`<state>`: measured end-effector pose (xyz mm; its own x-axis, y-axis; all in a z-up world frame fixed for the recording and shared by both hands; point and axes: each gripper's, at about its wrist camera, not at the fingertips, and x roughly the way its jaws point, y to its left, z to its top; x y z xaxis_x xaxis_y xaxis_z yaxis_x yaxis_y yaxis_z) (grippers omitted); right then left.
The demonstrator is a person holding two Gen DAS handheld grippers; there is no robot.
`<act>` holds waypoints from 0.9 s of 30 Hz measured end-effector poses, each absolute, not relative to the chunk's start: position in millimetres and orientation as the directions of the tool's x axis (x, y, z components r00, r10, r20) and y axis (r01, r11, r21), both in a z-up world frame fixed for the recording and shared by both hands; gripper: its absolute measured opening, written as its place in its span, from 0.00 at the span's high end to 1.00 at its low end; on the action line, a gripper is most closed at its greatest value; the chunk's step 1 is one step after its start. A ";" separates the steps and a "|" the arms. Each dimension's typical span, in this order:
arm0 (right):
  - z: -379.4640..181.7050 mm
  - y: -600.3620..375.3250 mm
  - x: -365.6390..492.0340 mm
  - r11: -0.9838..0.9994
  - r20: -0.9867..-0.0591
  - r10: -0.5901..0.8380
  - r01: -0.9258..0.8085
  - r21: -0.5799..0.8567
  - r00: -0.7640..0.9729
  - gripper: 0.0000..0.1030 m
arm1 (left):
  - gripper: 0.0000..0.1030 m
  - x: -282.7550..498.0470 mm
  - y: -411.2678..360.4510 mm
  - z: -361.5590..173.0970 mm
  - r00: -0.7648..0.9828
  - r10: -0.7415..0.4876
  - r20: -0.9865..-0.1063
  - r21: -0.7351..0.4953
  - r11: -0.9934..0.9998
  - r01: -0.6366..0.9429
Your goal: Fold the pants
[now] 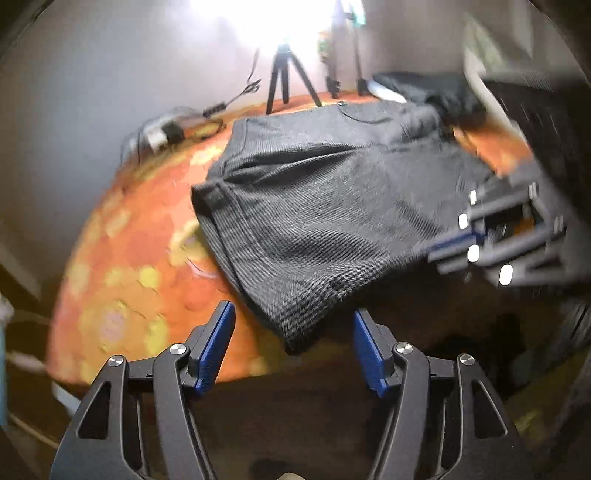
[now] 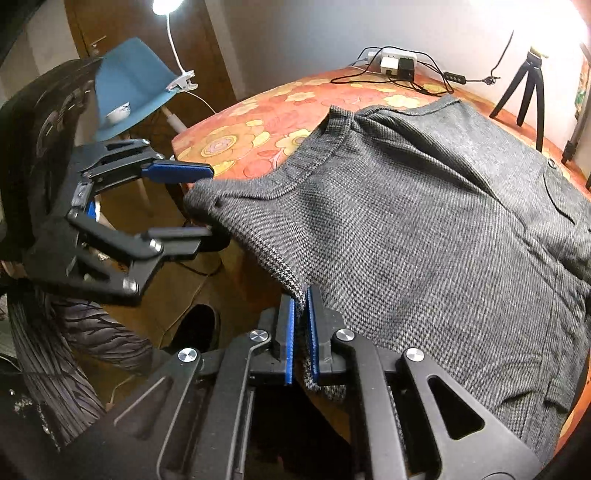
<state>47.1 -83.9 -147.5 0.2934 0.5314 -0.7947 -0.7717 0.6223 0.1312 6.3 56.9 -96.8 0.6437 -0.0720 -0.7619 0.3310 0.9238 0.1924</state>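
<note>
At pants [image 2: 424, 229] hem, right tongs [image 2: 301, 306] clamped.

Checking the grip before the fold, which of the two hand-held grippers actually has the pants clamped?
The right hand-held gripper: shut on the grey pants edge. The left hand-held gripper stands open.

Lamp [image 2: 168, 5] glare, motion blur, fisheye warping

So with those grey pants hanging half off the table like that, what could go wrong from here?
The right gripper pinches only a thin edge of the pants; a pull might tear that hem free. The left gripper stands open with the overhanging corner unheld, so the cloth may slide off the flowered tablecloth toward the floor. The tripod and charger cables sit close behind, and a wide fold could snag them.
</note>
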 end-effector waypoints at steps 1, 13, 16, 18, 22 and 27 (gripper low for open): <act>-146.3 -84.0 48.0 0.618 -0.791 0.539 -0.774 0.136 0.291 0.93 | 0.39 3.7 52.6 -97.2 0.660 -0.047 -0.750 0.248 0.905 0.346; -140.6 -91.4 51.4 0.627 -0.783 0.561 -0.756 0.190 0.268 0.93 | 0.88 10.5 42.7 -105.4 0.669 -0.043 -0.742 0.323 0.851 0.414; -129.7 -110.4 45.5 0.632 -0.776 0.561 -0.754 0.178 0.287 0.73 | 0.88 10.4 44.1 -103.2 0.676 -0.053 -0.735 0.303 0.867 0.396; -120.3 -132.3 39.6 0.649 -0.771 0.545 -0.748 0.138 0.330 0.52 | 0.88 10.6 46.2 -101.0 0.679 -0.063 -0.731 0.284 0.877 0.387; -102.3 -187.4 32.0 0.692 -0.781 0.488 -0.718 0.074 0.390 0.48 | 0.88 12.2 50.2 -93.9 0.690 -0.090 -0.719 0.243 0.897 0.370; -97.8 -242.6 24.4 0.729 -0.821 0.373 -0.683 -0.029 0.433 0.44 | 0.89 13.2 51.7 -88.7 0.694 -0.108 -0.712 0.217 0.906 0.364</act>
